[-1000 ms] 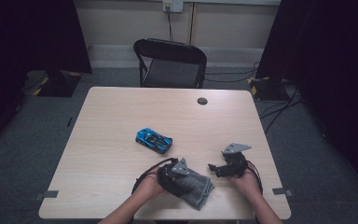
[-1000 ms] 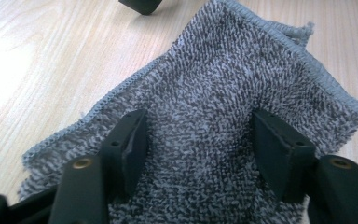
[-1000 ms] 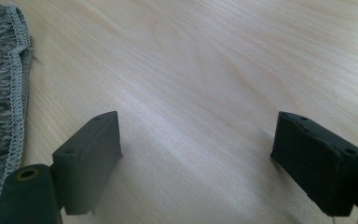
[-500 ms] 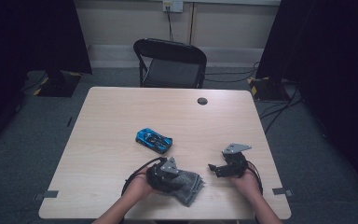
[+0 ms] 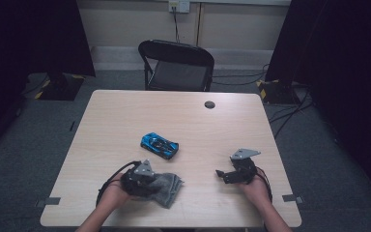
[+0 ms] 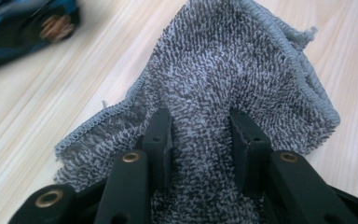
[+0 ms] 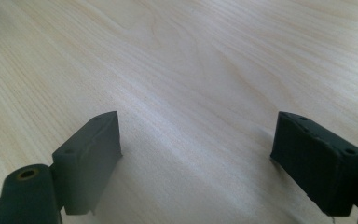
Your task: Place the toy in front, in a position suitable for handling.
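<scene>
Item: grey terry cloth [image 5: 166,186], bunched at the table's [image 5: 125,121] near edge, just short of the blue toy car [image 5: 159,145]. Left gripper [image 6: 200,135]: jaws just closing, pinching a cloth ridge. Right gripper [image 7: 196,154]: agape, idle. Advice: keep the fold deep between pads.

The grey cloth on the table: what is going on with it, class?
A person works two handheld grippers at a table. The left gripper has just been closing its jaws and pinches a fold of the grey cloth. The right gripper rests open over bare wood. A blue toy car sits beyond the cloth.
</scene>
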{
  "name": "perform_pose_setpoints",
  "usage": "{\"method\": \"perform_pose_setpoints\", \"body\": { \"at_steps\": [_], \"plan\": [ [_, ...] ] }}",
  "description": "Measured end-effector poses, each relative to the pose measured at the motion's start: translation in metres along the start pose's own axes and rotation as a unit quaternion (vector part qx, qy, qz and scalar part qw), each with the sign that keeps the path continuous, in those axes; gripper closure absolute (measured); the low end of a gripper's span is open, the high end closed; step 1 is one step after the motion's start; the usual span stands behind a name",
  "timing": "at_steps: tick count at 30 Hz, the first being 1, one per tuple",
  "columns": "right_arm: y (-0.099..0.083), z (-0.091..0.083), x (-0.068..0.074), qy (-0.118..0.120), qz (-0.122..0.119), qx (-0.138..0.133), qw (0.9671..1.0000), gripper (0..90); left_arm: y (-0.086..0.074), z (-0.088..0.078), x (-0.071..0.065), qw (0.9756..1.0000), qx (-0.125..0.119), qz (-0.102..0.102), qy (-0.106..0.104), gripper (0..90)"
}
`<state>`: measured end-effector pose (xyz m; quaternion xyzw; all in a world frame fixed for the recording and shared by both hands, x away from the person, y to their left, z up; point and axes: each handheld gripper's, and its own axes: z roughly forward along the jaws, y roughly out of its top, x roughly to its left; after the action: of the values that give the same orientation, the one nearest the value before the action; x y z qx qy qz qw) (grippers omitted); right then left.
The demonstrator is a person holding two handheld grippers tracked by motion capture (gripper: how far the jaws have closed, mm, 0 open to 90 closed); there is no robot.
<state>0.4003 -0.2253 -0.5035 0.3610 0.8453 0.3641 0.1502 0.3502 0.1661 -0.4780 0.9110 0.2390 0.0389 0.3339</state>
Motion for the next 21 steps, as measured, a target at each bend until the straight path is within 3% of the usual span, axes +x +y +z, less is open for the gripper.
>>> {"method": "perform_pose_setpoints", "body": {
  "at_steps": [9, 17, 21],
  "plan": [
    [0.000, 0.000, 0.000, 0.000, 0.000, -0.001, 1.0000, 14.9, -0.034, -0.030, 0.018, 0.9991, 0.002, -0.030, 0.029, 63.4],
    [0.000, 0.000, 0.001, -0.005, 0.004, 0.000, 1.0000, 14.6, -0.039, -0.034, 0.022, 0.9985, -0.002, -0.045, 0.032, 62.3],
    [0.000, 0.000, 0.001, -0.006, 0.004, 0.000, 1.0000, 14.6, -0.039, -0.033, 0.022, 0.9979, -0.007, -0.053, 0.036, 55.2]
  ]
}}
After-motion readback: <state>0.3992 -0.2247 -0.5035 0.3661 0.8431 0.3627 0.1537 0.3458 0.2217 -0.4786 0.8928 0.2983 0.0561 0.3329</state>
